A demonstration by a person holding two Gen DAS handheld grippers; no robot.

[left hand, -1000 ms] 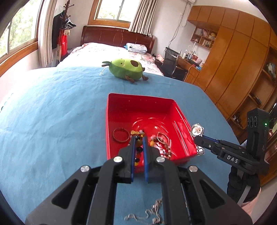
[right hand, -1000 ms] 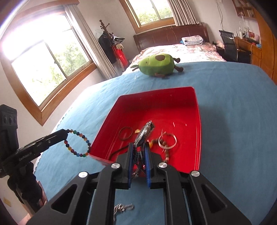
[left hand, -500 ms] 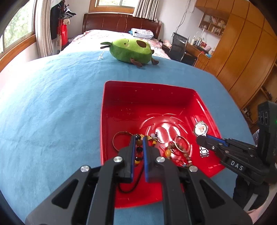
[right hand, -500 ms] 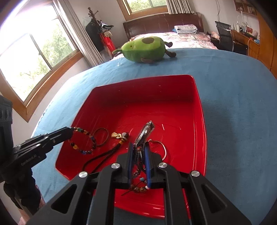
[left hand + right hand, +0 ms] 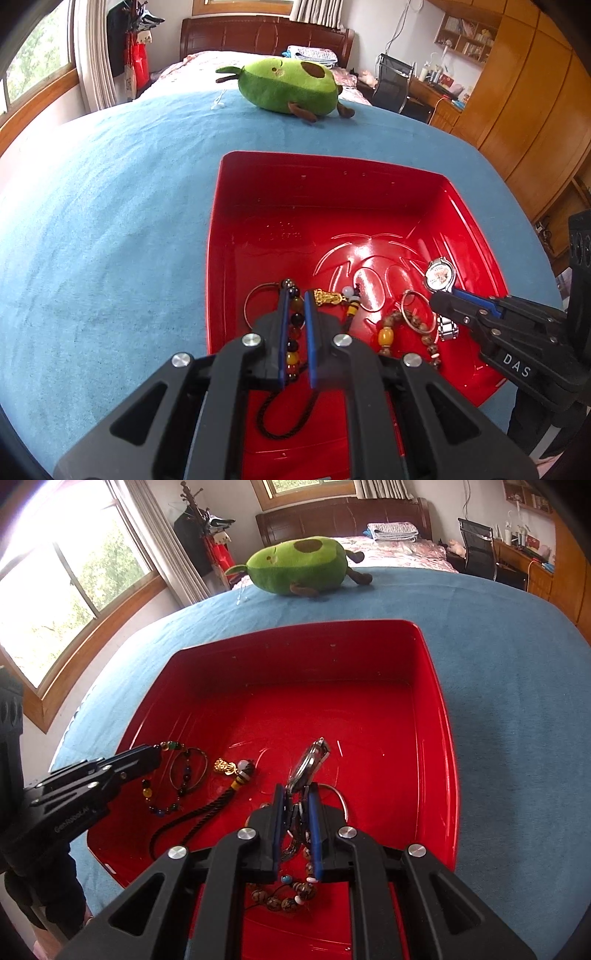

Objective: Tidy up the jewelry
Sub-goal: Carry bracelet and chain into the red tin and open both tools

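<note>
Over the red tray [image 5: 476,229] on the blue bench [image 5: 110,221], our left tool [image 5: 295,295] pinches a beaded bracelet [image 5: 293,332] and our right tool [image 5: 295,790] clamps a wristwatch [image 5: 308,760], both low, likely for gentle release among the jewelry there.

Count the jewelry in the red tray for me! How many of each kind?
Bead bracelets: 2 (colourful bracelet, brown bracelet)
Thin metal bangles: 2
Watch: 1
Black cord with gold charm: 1
Total: 6
</note>
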